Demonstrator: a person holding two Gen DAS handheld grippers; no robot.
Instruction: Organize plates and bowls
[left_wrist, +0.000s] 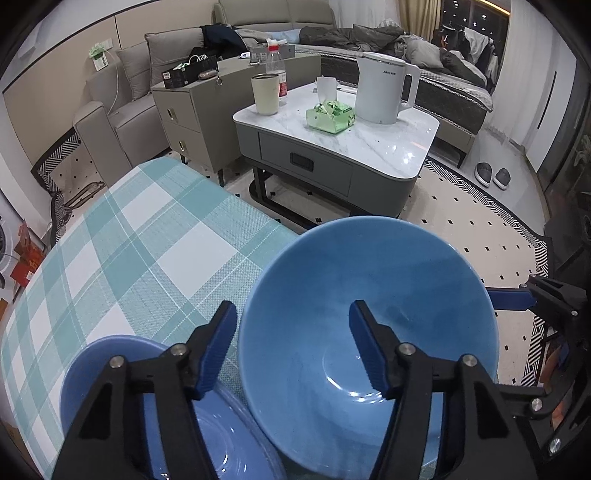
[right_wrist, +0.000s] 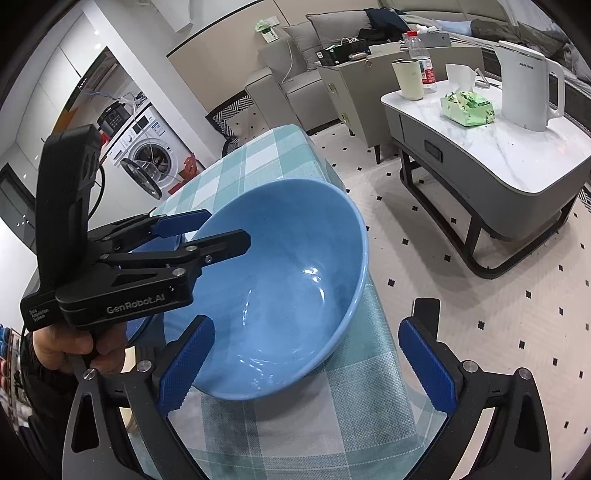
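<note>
A large blue bowl (left_wrist: 369, 317) (right_wrist: 288, 295) sits tilted on the checked tablecloth (left_wrist: 140, 258) near the table's right edge. My left gripper (left_wrist: 293, 347) is open, its jaws straddling the bowl's left rim, one finger inside and one outside; it shows in the right wrist view (right_wrist: 221, 229). A blue plate (left_wrist: 214, 424) lies under and left of the bowl, partly hidden by my left fingers. My right gripper (right_wrist: 306, 354) is open around the bowl's near side, empty; its fingertip (left_wrist: 509, 299) shows at the bowl's right edge.
A marble-topped coffee table (left_wrist: 388, 140) with a white kettle (left_wrist: 384, 88), tissue pack (left_wrist: 330, 114), cup and bottle stands beyond the table. A grey cabinet (left_wrist: 199, 110) and sofa are behind. A washing machine (right_wrist: 147, 155) stands far left. The table edge drops off beside the bowl.
</note>
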